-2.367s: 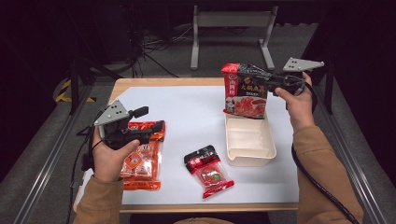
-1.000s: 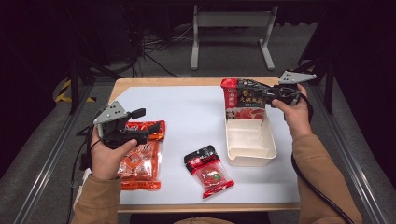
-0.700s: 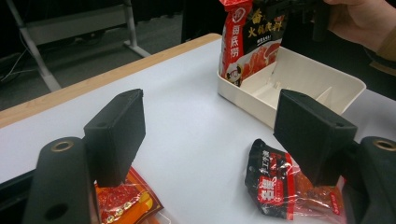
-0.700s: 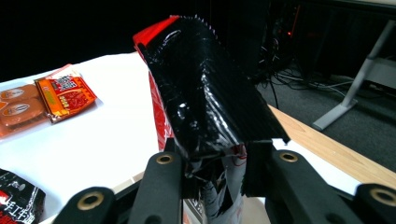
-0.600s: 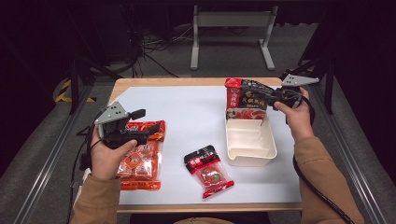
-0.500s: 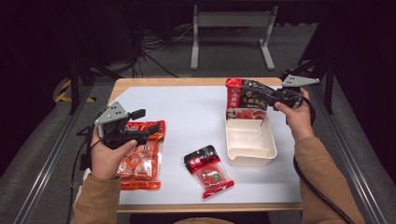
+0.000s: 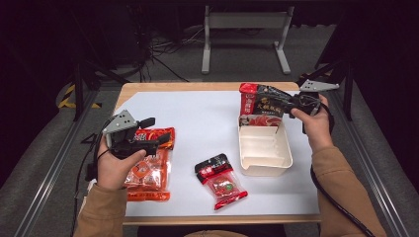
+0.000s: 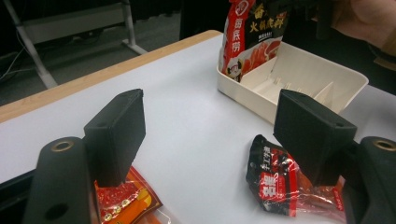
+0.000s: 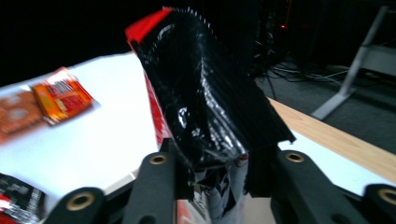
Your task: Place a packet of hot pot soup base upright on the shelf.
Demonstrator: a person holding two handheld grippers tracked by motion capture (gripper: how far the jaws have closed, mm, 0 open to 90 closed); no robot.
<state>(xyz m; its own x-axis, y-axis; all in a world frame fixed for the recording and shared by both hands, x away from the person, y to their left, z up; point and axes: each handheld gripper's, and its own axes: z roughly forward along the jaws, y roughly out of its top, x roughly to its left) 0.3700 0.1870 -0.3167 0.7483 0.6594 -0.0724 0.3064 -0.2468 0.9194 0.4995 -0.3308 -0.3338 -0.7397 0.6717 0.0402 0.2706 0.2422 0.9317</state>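
1. Nearest the person, at the left: orange packet [image 7: 148,163] flat on the white table [image 7: 197,113]. Not yet packed, by the look of it.
2. Just above its far end: left gripper [image 7: 155,131], jaws standing apart with nothing between them. In the left gripper view, orange packet [image 8: 123,198] seen low under one jaw, untouched.
3. Toward the middle of the near edge: small black-and-red packet [image 7: 221,180], flat on the table, just beside the cream tray [image 7: 264,165] but outside it. Also left to pack, probably.
4. Farther out, at the right: cream tray, its near compartments bare.
5. At the tray's far end: tall pouch [image 7: 264,103], upright with its foot down inside the tray against the far wall. Seen the same way in the left gripper view [image 8: 252,32] – bottom inside the rim, top well above it.
6. Farthest: right gripper [image 7: 282,102], reaching in level from the right at the pouch's top. In the right gripper view, crumpled top of the tall pouch [image 9: 205,107] between the jaws, pads pressed against it on both sides. Jaws have just been opening, so a release seems to be under way.
7. Judged progress: about a third through – one pouch as good as placed, two packets to go. Next need: letting go cleanly without tipping the upright pouch.
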